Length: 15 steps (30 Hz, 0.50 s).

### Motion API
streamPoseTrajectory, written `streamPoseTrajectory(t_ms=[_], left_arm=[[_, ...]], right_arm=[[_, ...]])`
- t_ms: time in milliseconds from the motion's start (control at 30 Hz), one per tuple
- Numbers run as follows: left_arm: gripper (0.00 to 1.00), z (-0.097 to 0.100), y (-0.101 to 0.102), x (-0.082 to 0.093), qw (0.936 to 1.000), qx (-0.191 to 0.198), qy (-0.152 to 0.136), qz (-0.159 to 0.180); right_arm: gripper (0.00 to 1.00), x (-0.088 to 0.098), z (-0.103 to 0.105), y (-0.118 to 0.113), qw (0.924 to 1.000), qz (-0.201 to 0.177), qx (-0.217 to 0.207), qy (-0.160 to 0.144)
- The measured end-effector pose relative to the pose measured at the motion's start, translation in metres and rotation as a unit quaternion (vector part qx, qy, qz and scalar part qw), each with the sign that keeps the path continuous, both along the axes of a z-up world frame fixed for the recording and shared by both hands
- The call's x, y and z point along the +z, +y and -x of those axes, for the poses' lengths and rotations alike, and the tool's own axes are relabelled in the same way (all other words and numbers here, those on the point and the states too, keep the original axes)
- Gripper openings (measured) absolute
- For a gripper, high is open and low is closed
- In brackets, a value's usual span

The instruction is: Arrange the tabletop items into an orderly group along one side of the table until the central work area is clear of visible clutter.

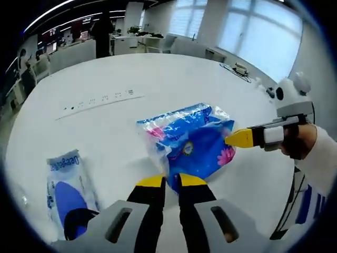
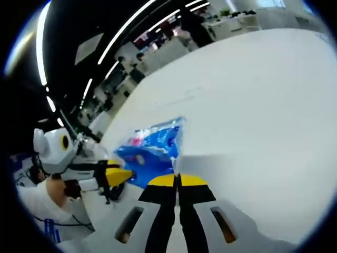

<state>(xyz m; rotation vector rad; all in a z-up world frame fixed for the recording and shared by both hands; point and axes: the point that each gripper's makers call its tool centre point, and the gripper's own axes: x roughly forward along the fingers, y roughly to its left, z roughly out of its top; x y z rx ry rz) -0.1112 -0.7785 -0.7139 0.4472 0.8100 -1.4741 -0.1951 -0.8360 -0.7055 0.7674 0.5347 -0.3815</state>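
Observation:
A blue plastic tissue pack (image 1: 192, 139) with pink flower prints lies in the middle of the white table (image 1: 158, 74). My left gripper (image 1: 172, 181) is at the pack's near edge, its yellow-tipped jaws pinched on the wrapper. My right gripper (image 1: 231, 138) comes in from the right, shut on the pack's right corner. In the right gripper view the same pack (image 2: 152, 145) lies just ahead of my right gripper (image 2: 178, 180), whose jaws are closed on the wrapper's corner, and the left gripper (image 2: 126, 175) holds the pack's other side. A second white-and-blue pack (image 1: 66, 184) lies at the near left.
A thin strip with small sockets (image 1: 100, 100) runs across the table beyond the pack. Small dark items and a cable (image 1: 239, 68) sit at the far right edge. Office desks and a standing person (image 1: 102, 31) are behind the table. A white sleeve (image 1: 321, 158) holds the right gripper.

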Motion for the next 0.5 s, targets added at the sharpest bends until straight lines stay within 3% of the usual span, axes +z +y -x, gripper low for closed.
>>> streamPoseTrajectory(t_ms=[167, 500], left_arm=[[0.06, 0.009, -0.016, -0.014, 0.9997, -0.009, 0.014, -0.016], [0.06, -0.01, -0.019, -0.034, 0.9983, 0.002, 0.012, -0.056]], right_arm=[[0.0, -0.009, 0.01, -0.017, 0.9996, -0.002, -0.028, 0.006], [0.0, -0.034, -0.014, -0.025, 0.9993, -0.001, -0.03, 0.022]])
